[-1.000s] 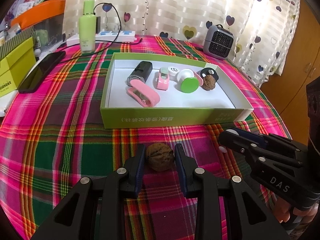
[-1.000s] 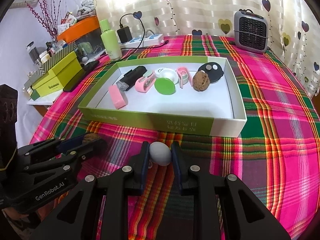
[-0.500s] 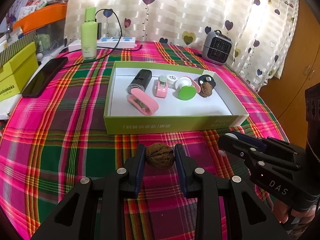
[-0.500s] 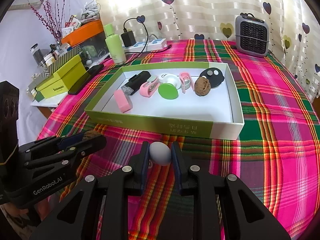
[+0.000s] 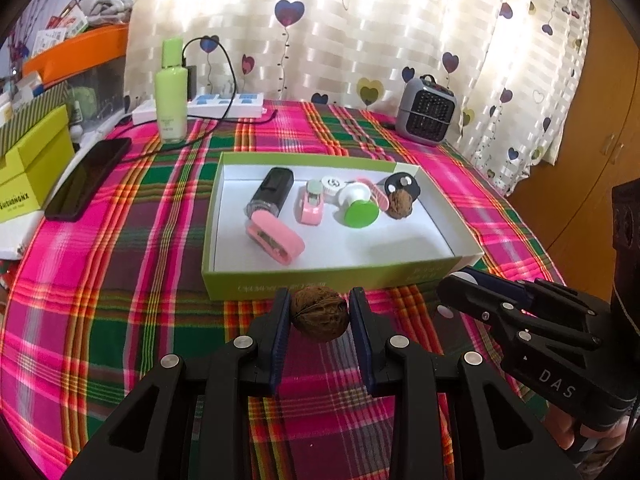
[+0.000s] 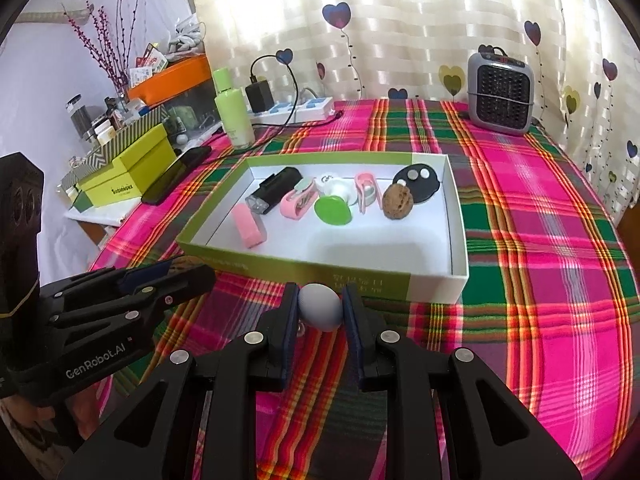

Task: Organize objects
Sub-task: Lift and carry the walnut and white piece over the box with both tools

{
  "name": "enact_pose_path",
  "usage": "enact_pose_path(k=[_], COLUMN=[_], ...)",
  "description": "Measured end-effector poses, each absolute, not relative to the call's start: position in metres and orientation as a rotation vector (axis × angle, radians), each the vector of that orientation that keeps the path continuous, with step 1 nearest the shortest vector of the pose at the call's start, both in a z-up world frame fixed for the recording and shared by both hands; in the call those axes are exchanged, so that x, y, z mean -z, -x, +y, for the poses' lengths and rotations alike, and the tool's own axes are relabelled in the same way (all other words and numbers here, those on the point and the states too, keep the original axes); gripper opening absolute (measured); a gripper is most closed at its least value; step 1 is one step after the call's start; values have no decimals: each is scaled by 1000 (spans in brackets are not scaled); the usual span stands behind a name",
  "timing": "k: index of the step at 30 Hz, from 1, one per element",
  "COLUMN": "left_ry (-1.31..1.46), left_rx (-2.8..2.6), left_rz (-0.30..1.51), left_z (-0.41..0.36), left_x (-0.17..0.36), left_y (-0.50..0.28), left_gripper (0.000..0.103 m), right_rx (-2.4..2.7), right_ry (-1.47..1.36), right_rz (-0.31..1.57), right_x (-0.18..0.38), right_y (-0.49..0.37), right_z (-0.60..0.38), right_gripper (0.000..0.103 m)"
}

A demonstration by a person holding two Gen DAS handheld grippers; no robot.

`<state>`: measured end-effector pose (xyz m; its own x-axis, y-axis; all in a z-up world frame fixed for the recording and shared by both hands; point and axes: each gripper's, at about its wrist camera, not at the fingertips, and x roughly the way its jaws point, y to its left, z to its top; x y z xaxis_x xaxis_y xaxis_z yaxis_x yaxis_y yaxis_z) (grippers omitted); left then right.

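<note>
My left gripper (image 5: pixel 319 314) is shut on a brown walnut (image 5: pixel 319 314), held above the plaid cloth just in front of the green box's near wall (image 5: pixel 320 282). My right gripper (image 6: pixel 321 307) is shut on a small pale egg-shaped ball (image 6: pixel 321 307), also just short of the box (image 6: pixel 320 270). Inside the box lie a second walnut (image 5: pixel 400 205), a pink case (image 5: pixel 275 237), a black cylinder (image 5: pixel 271 192), a small pink item (image 5: pixel 311 203), a green-capped white piece (image 5: pixel 360 210) and a black disc (image 5: pixel 401 183). Each gripper shows at the side of the other's view.
A green bottle (image 5: pixel 171 92), a power strip (image 5: pixel 224 104) with a cable and a black phone (image 5: pixel 88 178) lie at the back left. A small grey heater (image 5: pixel 426 116) stands at the back right. Yellow-green boxes (image 5: pixel 28 164) sit off the table's left edge.
Both grippers have risen and drawn back a little from the table, each with its object still gripped; the box now looks smaller and farther off in both views.
</note>
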<state>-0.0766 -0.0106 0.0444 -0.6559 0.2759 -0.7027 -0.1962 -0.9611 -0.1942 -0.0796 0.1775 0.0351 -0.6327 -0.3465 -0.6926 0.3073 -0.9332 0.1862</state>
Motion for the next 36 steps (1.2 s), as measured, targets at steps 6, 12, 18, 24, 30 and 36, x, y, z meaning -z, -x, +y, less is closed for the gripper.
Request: enact_pose_path(k=[6,12,18,24,30,36], left_ry=[1132,1113,1114,1129,1140,1166], left_rx=[-2631,-2626,-2628,-2622,-2621,-2621], left_rz=[-142,-127,-116,-117,-102,-90], left_z=[-5,3,7,11,14,17], left_x=[-50,-55,-55,-52,-48,-41], left_y=[85,94,106,120,133,145], left_gripper=[27,27,27,27,27,27], right_rx=[2561,2578,2592,2587,2592,2594], right_ry=[-1083,-1070,-1060,-1065,-1065,-1081], right_rz=[-74,-71,-65,-51,-43,-25], right_x=[-39,-43,-47,-45,-43,-39], right_y=[84,93,102,113,126,142], right_z=[180,185,190,188,188,188], right_gripper=[23,23,23,23,23,23])
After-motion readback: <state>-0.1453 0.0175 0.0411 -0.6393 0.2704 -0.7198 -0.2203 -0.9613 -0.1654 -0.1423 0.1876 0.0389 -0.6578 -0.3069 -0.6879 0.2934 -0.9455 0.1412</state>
